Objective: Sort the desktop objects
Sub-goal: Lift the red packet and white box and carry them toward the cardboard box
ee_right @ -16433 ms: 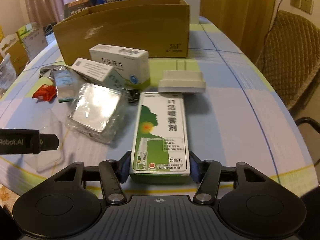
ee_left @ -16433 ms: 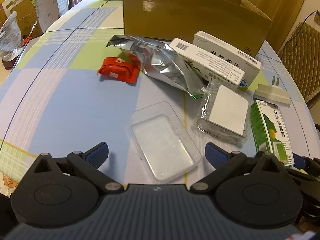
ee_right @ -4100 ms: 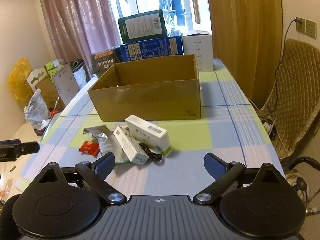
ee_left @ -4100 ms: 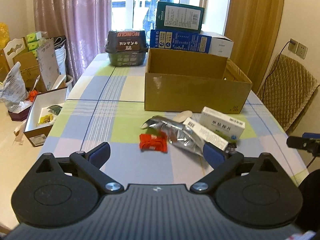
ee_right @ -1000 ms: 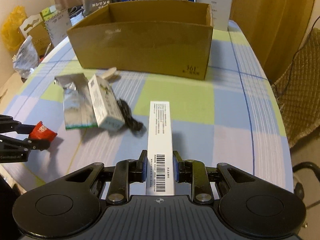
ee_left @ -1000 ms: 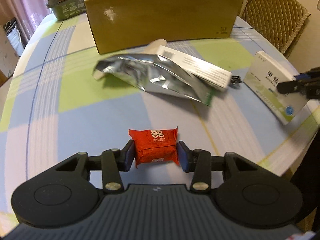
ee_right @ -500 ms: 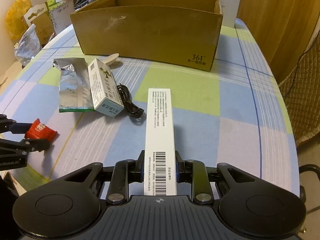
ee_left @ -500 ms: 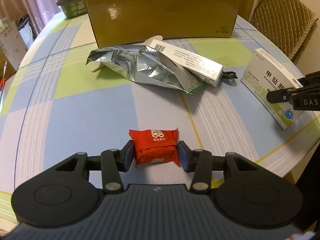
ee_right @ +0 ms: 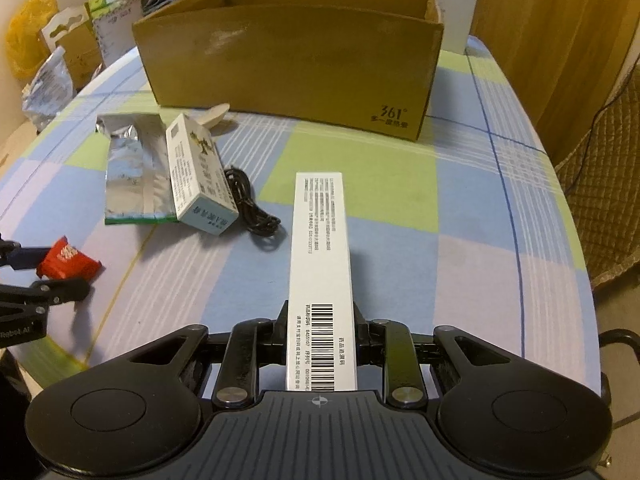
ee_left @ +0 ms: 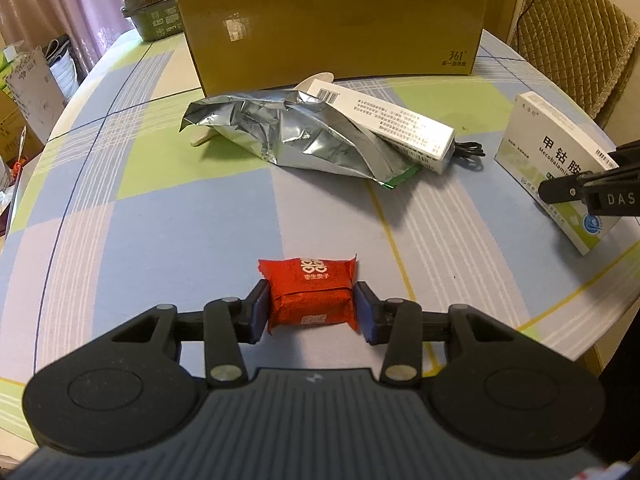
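Left gripper (ee_left: 312, 312), jaws clamped on red packet (ee_left: 310, 294) above checked tabletop (ee_left: 160, 216); right gripper (ee_right: 320, 332), jaws pinching barcoded pill box (ee_right: 321, 276) (marked "Mecobalami…"); beyond, carton (ee_right: 292, 60) stamped "361°".

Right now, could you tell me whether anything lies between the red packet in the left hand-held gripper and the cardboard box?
Yes: the crumpled foil bag and a long white carton lie between the red packet and the cardboard box.
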